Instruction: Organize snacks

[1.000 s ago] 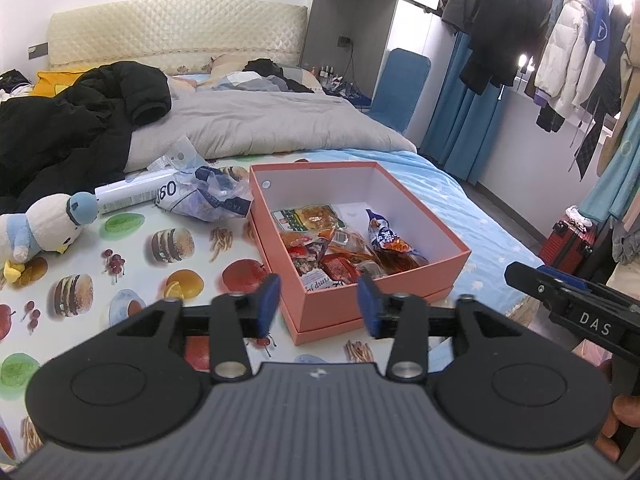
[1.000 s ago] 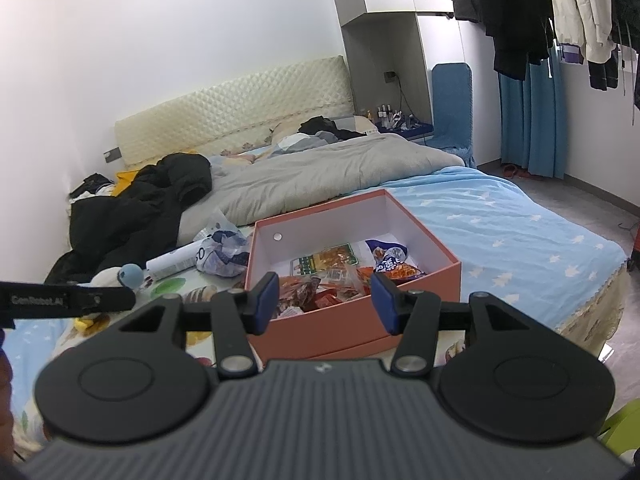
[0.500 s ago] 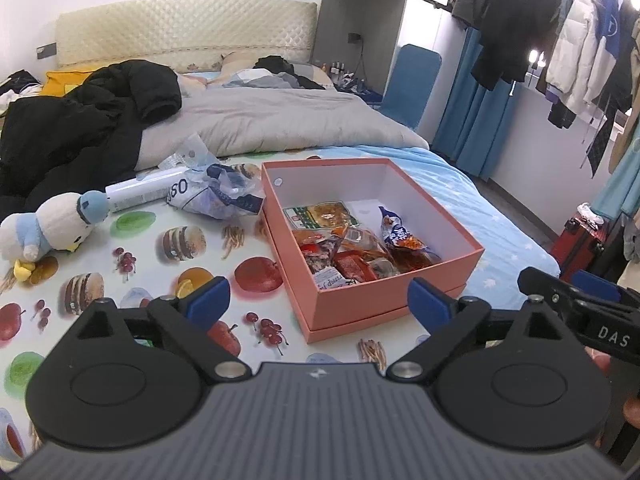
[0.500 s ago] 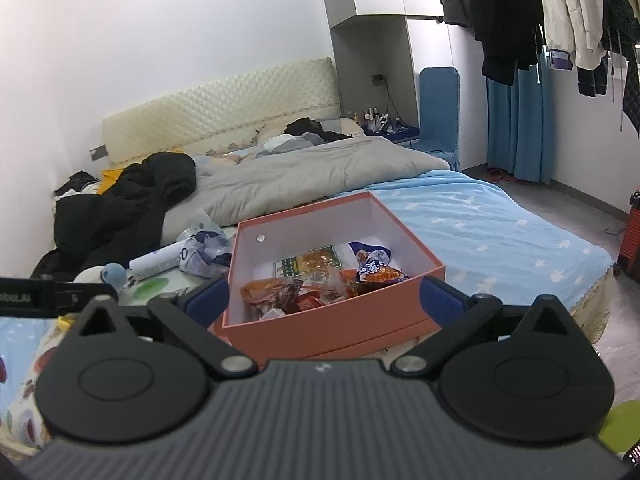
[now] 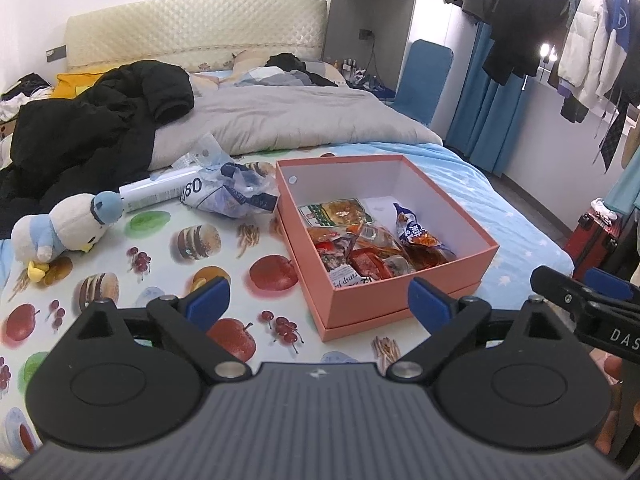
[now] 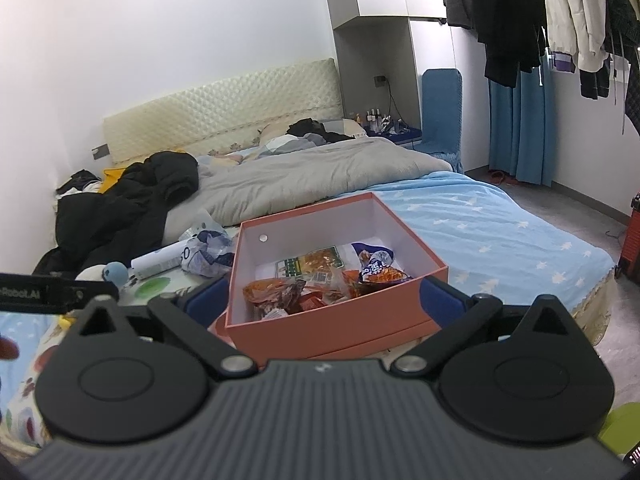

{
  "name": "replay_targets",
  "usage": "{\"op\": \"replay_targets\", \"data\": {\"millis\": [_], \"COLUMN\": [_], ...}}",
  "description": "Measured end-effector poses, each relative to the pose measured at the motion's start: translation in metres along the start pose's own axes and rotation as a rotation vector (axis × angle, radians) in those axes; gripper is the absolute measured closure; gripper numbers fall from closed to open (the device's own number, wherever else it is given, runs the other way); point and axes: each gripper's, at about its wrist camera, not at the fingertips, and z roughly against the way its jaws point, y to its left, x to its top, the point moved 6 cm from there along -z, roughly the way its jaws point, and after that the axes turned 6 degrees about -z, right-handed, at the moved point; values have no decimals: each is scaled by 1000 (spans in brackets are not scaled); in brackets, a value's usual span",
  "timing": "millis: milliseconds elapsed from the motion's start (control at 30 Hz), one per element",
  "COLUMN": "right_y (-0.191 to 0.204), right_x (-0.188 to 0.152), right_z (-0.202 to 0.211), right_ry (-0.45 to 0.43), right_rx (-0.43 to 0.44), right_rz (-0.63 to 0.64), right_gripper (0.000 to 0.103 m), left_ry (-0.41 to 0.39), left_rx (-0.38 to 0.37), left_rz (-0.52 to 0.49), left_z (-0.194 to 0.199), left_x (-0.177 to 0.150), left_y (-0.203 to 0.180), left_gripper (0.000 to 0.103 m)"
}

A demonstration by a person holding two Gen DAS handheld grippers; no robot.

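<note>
An open pink box point(image 5: 404, 300) point(image 6: 332, 332) sits on a bed, on a food-print cloth point(image 5: 160, 264). Several snack packets point(image 5: 372, 248) point(image 6: 320, 284) lie inside it, among them a green-labelled one and a blue-and-orange one. My left gripper point(image 5: 318, 300) hovers open in front of the box's near left corner, holding nothing. My right gripper point(image 6: 320, 300) is open too, its blue pads standing wide on either side of the box's near wall without touching it. Part of the right gripper point(image 5: 588, 304) shows at the right edge of the left wrist view.
A crumpled blue-white plastic bag point(image 5: 232, 196) and a white tube point(image 5: 160, 192) lie left of the box. A plush penguin point(image 5: 60, 228) rests further left. A black jacket point(image 5: 92, 128) and grey duvet point(image 5: 288, 120) cover the bed's far half. Hanging clothes point(image 5: 560, 40) and a red suitcase point(image 5: 592, 236) stand at the right.
Both grippers have opened from half-closed to wide. Neither hand has shifted noticeably; the box and snacks stay where they were.
</note>
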Motion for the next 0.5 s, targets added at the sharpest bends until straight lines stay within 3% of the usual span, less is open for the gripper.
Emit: {"op": "replay_targets", "data": {"millis": [500], "right_y": [0], "right_x": [2], "right_z": [-1], "right_ry": [0], "right_rx": [-1], "right_rz": [4], "right_gripper": [0], "left_ry": [-7], "left_rx": [16], "left_rz": [22], "left_z": [-1], "left_x": [1], "left_y": [4], "left_gripper": [4]}}
